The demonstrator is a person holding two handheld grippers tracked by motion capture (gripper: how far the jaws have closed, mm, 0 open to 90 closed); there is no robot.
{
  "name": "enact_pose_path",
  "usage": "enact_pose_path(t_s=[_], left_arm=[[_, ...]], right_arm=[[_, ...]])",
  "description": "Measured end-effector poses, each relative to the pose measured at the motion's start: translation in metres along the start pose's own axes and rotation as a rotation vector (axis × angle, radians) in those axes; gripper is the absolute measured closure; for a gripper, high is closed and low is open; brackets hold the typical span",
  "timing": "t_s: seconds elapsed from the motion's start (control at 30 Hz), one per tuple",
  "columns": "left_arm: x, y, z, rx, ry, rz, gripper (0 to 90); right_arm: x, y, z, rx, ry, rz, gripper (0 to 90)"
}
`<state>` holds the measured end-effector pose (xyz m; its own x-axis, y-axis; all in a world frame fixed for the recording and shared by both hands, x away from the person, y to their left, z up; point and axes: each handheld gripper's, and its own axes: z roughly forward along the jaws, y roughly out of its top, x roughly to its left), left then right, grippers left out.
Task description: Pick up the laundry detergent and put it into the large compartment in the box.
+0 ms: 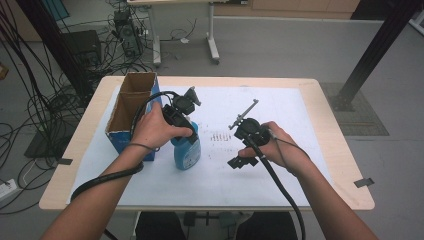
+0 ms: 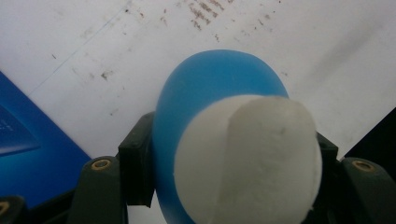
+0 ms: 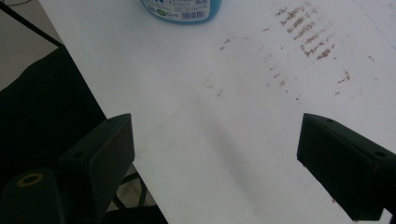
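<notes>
A blue bottle point(image 1: 187, 152) with a white cap point(image 2: 252, 158) stands upright on the white sheet point(image 1: 280, 110), just right of the box. My left gripper point(image 1: 180, 125) comes down on its top and is shut on it; in the left gripper view both black jaws of this left gripper point(image 2: 229, 154) press against the bottle's blue shoulder point(image 2: 210, 79) on either side. My right gripper point(image 1: 240, 150) hovers over the sheet to the right of the bottle. In its own view the right gripper point(image 3: 215, 163) stands open with nothing between the jaws, and the bottle's label end point(image 3: 182, 9) shows at the top.
An open blue cardboard box point(image 1: 131, 107) stands at the left of the table, close to the bottle, and its side point(image 2: 28, 154) fills a corner of the left gripper view. Brown smudges point(image 1: 219, 136) mark the sheet between the two grippers. The wooden table edge point(image 1: 345, 170) rings the sheet.
</notes>
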<state>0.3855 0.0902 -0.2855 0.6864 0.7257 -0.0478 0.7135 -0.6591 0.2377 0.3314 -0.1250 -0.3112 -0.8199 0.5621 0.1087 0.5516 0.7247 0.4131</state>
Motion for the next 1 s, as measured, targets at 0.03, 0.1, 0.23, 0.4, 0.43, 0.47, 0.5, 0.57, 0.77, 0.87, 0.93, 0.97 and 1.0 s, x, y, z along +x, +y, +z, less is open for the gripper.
enact_pose_path(t_s=[0.03, 0.1, 0.23, 0.4, 0.43, 0.47, 0.5, 0.57, 0.77, 0.87, 0.93, 0.97, 1.0], left_arm=[[0.000, 0.000, 0.000, 0.000, 0.000, 0.000, 37.5], [0.000, 0.000, 0.000, -0.002, 0.000, 0.000, 37.5], [0.000, 0.000, 0.000, -0.003, 0.001, -0.002, 37.5], [-0.001, 0.000, 0.000, -0.001, 0.004, -0.005, 37.6], [-0.001, 0.001, 0.000, -0.001, 0.004, -0.005, 37.6], [-0.001, 0.001, 0.000, -0.003, 0.004, -0.005, 37.6], [-0.001, 0.001, 0.000, -0.003, 0.004, -0.006, 37.6], [-0.002, 0.001, 0.000, -0.001, 0.005, -0.006, 37.7], [-0.004, 0.004, -0.004, -0.002, 0.007, 0.003, 37.8], [-0.005, 0.008, -0.012, -0.014, 0.003, 0.004, 37.8], [-0.007, 0.011, -0.021, -0.024, 0.003, 0.005, 37.8], [-0.008, 0.012, -0.024, -0.027, 0.005, 0.008, 37.8], [-0.009, 0.014, -0.028, -0.032, 0.007, 0.011, 37.8]], right_arm=[[0.000, 0.000, 0.000, 0.000, -0.001, 0.000, 10.7], [-0.001, 0.000, 0.001, 0.000, 0.000, 0.003, 10.7], [-0.001, 0.000, 0.001, 0.000, 0.003, 0.004, 10.7], [-0.002, 0.000, 0.001, 0.003, 0.001, -0.005, 10.7], [-0.001, 0.000, 0.002, 0.000, 0.004, 0.002, 10.7], [-0.001, 0.000, 0.002, -0.001, 0.005, 0.003, 10.7], [-0.002, 0.000, 0.002, 0.001, 0.005, 0.003, 10.7], [-0.002, 0.000, 0.001, 0.002, 0.002, 0.000, 10.7], [-0.004, -0.001, -0.001, 0.008, -0.006, 0.002, 10.7], [-0.005, -0.002, -0.002, 0.008, -0.010, 0.007, 10.7], [-0.006, -0.003, -0.003, 0.008, -0.011, 0.008, 10.7], [-0.007, -0.004, -0.003, 0.009, -0.011, 0.004, 10.7], [-0.007, -0.004, -0.003, 0.009, -0.012, 0.007, 10.7]])
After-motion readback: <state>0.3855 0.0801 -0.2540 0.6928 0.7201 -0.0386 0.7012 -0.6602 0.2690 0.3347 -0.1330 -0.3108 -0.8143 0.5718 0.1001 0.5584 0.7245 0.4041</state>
